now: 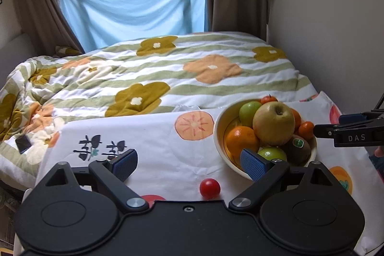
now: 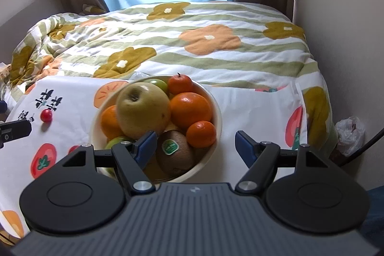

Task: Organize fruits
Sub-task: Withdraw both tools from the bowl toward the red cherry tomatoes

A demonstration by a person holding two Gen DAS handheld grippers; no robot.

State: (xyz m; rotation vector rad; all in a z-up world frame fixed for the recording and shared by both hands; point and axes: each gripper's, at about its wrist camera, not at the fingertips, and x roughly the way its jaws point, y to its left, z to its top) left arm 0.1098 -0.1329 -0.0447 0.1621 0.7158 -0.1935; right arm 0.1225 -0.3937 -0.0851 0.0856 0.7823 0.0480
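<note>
A cream bowl (image 1: 219, 136) (image 2: 217, 109) on the table holds a large yellow-green apple (image 1: 273, 124) (image 2: 142, 109), oranges (image 1: 242, 139) (image 2: 190, 108), a small mandarin (image 2: 201, 134), green apples (image 1: 248, 109), and a kiwi (image 1: 297, 148) (image 2: 175, 151) with a green sticker. A small red cherry tomato (image 1: 209, 188) (image 2: 46, 115) lies loose on the cloth left of the bowl. My left gripper (image 1: 189, 164) is open and empty, with the tomato between its fingers' span. My right gripper (image 2: 195, 148) is open and empty over the bowl's near rim; it shows in the left wrist view (image 1: 336, 130).
The table wears a white cloth (image 1: 156, 143) (image 2: 259, 112) with persimmon prints. Behind it is a bed with a flowered quilt (image 1: 156, 68) (image 2: 192, 40). A phone (image 1: 23, 143) lies on the bed. A wall is at right, with a plastic bag (image 2: 350, 136) on the floor.
</note>
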